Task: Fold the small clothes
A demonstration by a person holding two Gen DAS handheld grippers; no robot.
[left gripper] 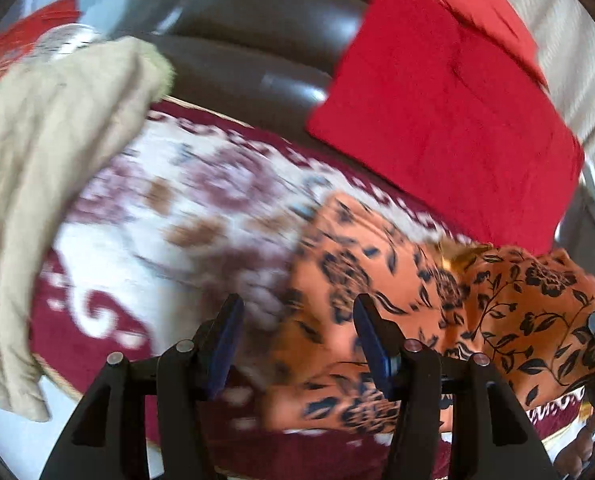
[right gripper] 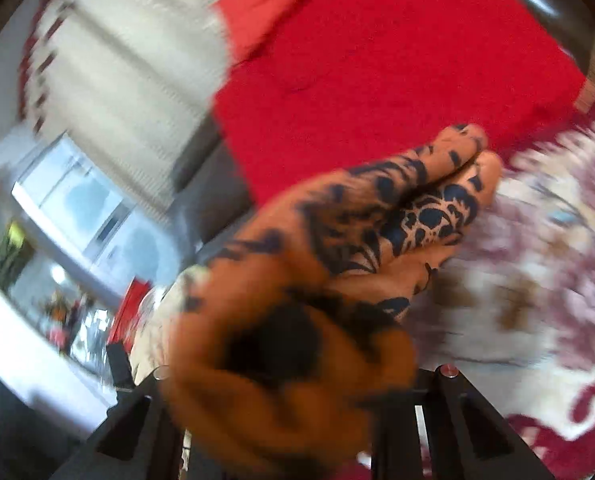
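The orange garment lies on the blanket, its long axis running from my left gripper out to the right, below the red cloth. My left jaws stand apart and hold nothing, the garment's edge between and just past them. On the right wrist view, bunched fabric hides my right gripper's fingertips, so I can't tell its state; both views are blurred.

floral garment on blanket, cushion behind
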